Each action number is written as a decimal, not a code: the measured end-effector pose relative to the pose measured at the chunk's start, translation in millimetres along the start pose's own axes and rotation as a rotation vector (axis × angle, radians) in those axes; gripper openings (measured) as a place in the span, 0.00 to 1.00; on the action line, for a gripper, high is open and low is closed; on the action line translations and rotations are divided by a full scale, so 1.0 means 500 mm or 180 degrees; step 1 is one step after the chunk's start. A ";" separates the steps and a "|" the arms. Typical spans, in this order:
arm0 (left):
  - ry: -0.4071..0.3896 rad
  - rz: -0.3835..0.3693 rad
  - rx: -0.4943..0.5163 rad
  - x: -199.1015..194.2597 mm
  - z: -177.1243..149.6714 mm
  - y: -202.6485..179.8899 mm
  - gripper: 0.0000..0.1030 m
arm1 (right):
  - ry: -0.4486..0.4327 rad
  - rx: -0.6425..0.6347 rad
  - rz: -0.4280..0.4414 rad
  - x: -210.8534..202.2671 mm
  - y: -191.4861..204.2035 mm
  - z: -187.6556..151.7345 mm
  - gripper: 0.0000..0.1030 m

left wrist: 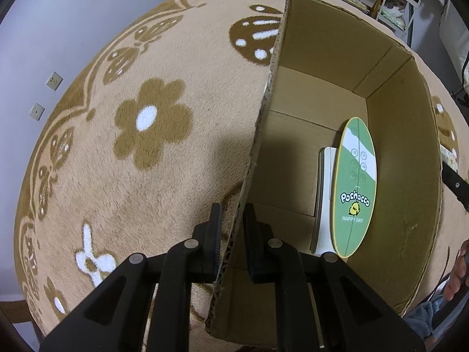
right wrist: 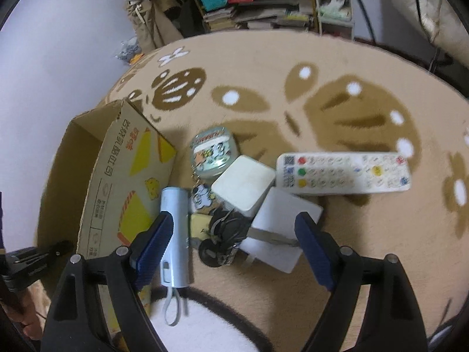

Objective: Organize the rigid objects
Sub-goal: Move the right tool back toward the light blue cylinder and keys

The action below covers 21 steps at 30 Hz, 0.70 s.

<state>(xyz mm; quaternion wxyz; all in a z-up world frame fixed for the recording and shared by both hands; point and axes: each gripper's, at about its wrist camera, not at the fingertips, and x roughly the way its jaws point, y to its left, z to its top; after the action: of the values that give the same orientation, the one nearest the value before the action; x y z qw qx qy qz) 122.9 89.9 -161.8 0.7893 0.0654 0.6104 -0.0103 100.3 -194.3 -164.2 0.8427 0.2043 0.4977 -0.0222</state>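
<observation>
The left gripper (left wrist: 233, 220) pinches the near wall of the cardboard box (left wrist: 404, 176), one finger on each side of it. Inside the box, a green oval remote (left wrist: 355, 187) leans on the right wall with a white flat device (left wrist: 324, 205) behind it. The right gripper (right wrist: 234, 228) hangs wide open, holding nothing, over a silver flashlight (right wrist: 175, 231), keys (right wrist: 222, 231) and white blocks (right wrist: 243, 187); farther off lies a white remote (right wrist: 343, 173) on the carpet (right wrist: 381, 234)

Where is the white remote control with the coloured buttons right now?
In the right wrist view, the white remote control lies flat on the rug, outside the cardboard box, at the right end of the pile, just beyond the white square box and white flat pad.
</observation>
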 end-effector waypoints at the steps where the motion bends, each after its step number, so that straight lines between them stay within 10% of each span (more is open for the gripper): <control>1: 0.0001 0.0003 0.0005 0.000 0.000 -0.001 0.13 | 0.0000 0.0000 0.0000 0.000 0.000 0.000 0.87; 21: 0.0004 0.0017 0.0015 0.001 0.002 0.002 0.14 | 0.0222 0.0137 0.0481 0.053 0.001 0.008 0.55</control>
<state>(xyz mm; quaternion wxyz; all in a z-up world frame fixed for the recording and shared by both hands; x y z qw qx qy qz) 124.0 90.6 -161.9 0.7888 0.0689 0.6107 -0.0096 117.1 -190.9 -184.6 0.8196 0.2600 0.5092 0.0379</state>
